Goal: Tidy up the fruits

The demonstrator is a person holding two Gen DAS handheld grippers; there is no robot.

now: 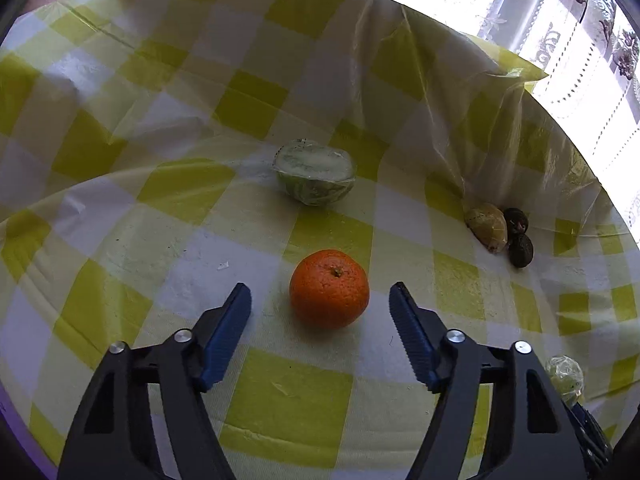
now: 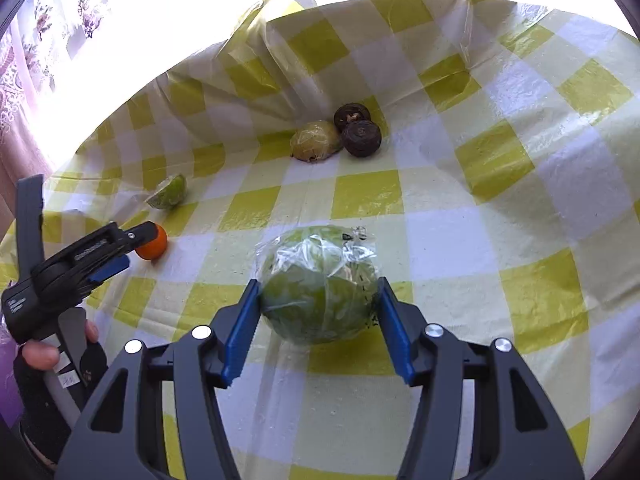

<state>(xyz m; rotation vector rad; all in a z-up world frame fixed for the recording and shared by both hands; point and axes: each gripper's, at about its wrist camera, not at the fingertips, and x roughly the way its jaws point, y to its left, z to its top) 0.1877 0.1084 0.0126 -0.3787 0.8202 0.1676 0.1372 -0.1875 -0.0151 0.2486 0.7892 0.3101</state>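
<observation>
A yellow-and-white checked cloth covers the desk and rises in folds along its far edge. Near that far edge a plastic-wrapped yellowish fruit touches two dark round fruits, and a wrapped green wedge lies apart, toward the curtained window. Nothing lies between either tool and its fruit. The left hand-held gripper is spread wide, holding nothing, with the orange between its fingertips, untouched. The right hand-held gripper brackets the wrapped cabbage mid-desk; both blue pads sit at its sides, though firm contact cannot be judged.
</observation>
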